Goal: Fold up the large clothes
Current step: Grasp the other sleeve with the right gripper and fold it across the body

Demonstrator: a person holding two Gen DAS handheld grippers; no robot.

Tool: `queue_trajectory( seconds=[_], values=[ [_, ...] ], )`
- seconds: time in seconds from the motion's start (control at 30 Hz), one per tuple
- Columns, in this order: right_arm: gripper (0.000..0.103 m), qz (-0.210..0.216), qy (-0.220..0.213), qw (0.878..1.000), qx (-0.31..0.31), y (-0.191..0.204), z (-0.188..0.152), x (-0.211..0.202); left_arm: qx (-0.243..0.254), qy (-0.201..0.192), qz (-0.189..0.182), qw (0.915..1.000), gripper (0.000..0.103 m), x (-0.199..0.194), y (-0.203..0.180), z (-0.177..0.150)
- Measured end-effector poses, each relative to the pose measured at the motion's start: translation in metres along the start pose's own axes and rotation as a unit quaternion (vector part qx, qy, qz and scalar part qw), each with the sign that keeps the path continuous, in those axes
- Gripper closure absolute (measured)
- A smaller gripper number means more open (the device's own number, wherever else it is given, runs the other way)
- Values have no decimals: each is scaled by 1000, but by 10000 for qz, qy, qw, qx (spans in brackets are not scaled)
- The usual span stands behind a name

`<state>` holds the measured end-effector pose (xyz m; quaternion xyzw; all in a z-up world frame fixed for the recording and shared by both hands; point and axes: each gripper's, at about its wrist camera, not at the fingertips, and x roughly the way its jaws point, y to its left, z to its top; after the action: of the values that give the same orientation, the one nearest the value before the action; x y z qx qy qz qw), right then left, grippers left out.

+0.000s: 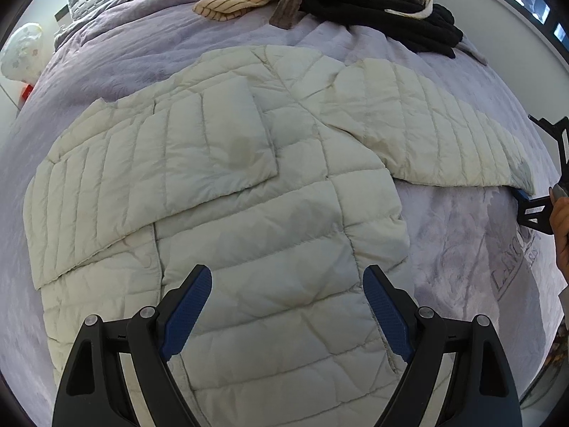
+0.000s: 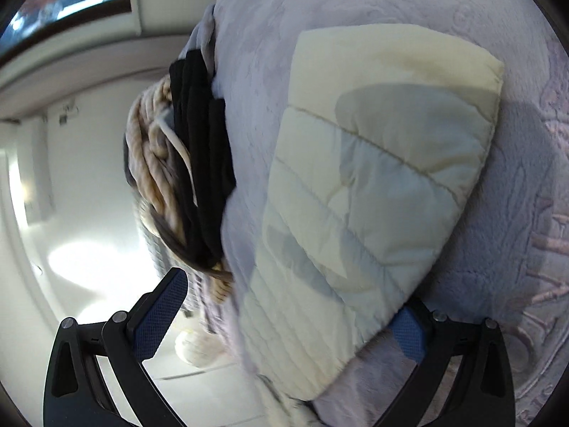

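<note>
Right fingers [image 2: 288, 315] straddle sleeve edge [image 2: 373, 185], left fingers [image 1: 287, 306] wide

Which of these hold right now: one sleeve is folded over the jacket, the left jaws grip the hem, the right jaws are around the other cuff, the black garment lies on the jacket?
1. One sleeve lies folded across the jacket. True.
2. The left gripper grips the hem. False: its jaws stand open above the jacket.
3. The right gripper has its jaws around the other cuff. True.
4. The black garment lies on the jacket. False: it lies apart, on the bedspread.
</note>
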<state>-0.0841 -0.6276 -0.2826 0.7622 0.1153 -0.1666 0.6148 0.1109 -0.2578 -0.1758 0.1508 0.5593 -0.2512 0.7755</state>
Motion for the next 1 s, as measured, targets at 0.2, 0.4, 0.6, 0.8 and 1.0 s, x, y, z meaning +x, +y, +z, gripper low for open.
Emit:
queue_trajectory(
  seconds=[0.2,0.4,0.6,0.8,1.0],
  values=[
    [52,86,113,9990,423,-2,1,6,-93,27,-42,9999,15,3,9,-1],
    [82,498,238,9979,327,10,-12,9,-227,-48,-52,9997,15,-3,25,-1],
    [82,912,795,9916,-451,65,-47,29,-454,-256,75,9986,15,-13,60,0],
    [82,1042,1443,9756,-1288,121,-112,69,-857,-432,262,9950,15,-25,111,-1],
    [82,805,2219,9382,-2531,173,-210,123,-1253,-587,496,9891,15,-37,167,-8]
  ],
)
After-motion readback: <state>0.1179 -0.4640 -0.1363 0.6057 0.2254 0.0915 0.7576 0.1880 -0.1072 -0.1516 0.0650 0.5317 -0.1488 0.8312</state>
